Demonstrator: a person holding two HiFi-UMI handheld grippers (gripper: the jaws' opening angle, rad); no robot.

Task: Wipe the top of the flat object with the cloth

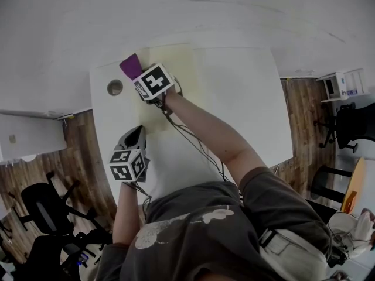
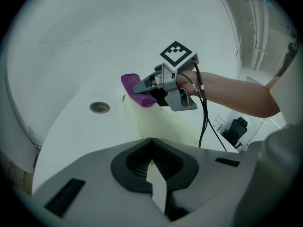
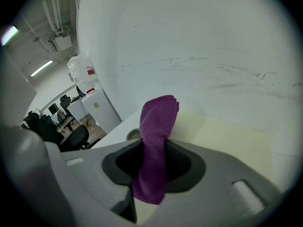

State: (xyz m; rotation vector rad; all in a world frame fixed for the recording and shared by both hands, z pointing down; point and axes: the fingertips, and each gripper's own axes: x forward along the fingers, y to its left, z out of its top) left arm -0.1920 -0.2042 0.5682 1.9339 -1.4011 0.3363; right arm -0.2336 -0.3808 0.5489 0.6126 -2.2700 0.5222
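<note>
Right gripper view shows the right gripper [image 3: 154,161] squeezed tight on the purple cloth [image 3: 158,126], which sticks out past the jaws. The cloth is at the far corner of the pale yellow flat sheet [image 3: 227,141] on the white table [image 1: 246,98] (a small round hole [image 1: 115,87] is close by). The left gripper [image 2: 152,150] has its jaws together with nothing in them, nearer the person

White bench [image 1: 246,98], round cable hole [image 1: 115,87] near its far-left corner. Pale yellow flat object [image 1: 184,63] lies on it, just beside the hole.
</note>
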